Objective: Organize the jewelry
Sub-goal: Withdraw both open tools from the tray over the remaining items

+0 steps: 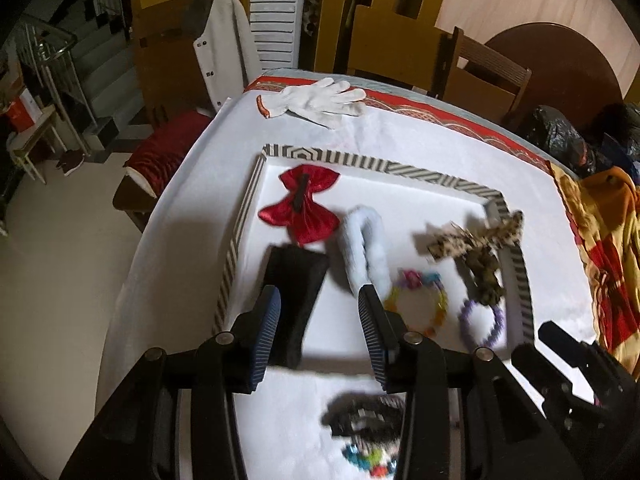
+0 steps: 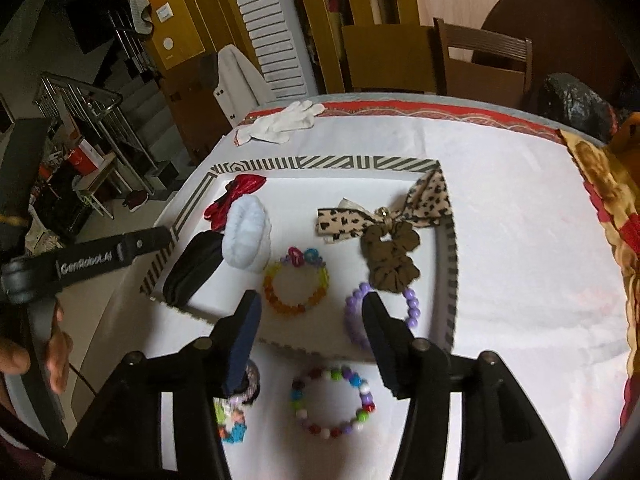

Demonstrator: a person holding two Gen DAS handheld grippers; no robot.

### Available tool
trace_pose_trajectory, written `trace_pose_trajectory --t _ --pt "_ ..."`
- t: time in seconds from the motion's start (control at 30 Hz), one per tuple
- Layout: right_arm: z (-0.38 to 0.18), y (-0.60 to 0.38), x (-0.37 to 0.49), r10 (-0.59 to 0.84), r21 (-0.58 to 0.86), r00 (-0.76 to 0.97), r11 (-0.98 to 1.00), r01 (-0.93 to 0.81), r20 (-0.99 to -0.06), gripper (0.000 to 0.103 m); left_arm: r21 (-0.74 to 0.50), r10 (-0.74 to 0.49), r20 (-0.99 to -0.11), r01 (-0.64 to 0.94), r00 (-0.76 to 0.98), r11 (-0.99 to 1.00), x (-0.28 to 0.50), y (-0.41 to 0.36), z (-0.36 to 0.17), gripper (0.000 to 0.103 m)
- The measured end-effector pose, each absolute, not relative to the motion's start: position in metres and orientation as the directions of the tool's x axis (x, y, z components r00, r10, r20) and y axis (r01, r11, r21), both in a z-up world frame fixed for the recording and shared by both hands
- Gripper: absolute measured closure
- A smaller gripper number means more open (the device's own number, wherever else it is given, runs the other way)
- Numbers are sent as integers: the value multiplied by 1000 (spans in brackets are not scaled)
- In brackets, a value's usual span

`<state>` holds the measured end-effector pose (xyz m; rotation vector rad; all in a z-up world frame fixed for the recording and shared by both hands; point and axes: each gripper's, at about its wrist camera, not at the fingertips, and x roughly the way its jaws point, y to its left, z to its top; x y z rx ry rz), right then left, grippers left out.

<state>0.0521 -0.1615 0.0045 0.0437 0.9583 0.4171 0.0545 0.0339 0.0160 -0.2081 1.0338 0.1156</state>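
Bracelets (image 2: 334, 404) waited on the white cloth at six o'clock of the striped tray (image 2: 447, 276), so sorting looked part done, and both the left gripper (image 1: 320, 320) and right gripper (image 2: 314, 332) hung released and empty, needing one to descend and clasp.
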Motion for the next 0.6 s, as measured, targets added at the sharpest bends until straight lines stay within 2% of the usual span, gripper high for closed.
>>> trace_pose_trajectory --t 0.13,0.27,0.6 --pt "12 -172 31 362 213 513 921 -326 -778 47 -102 8 -856 -183 517 978 28 18 23 56" --pt "24 -186 5 355 210 531 926 -315 -769 42 -110 -1 -847 -173 531 979 2 4 32 56" --pt "46 -206 -35 353 202 562 927 -315 -748 40 -99 2 -829 -150 560 984 -42 -18 50 56"
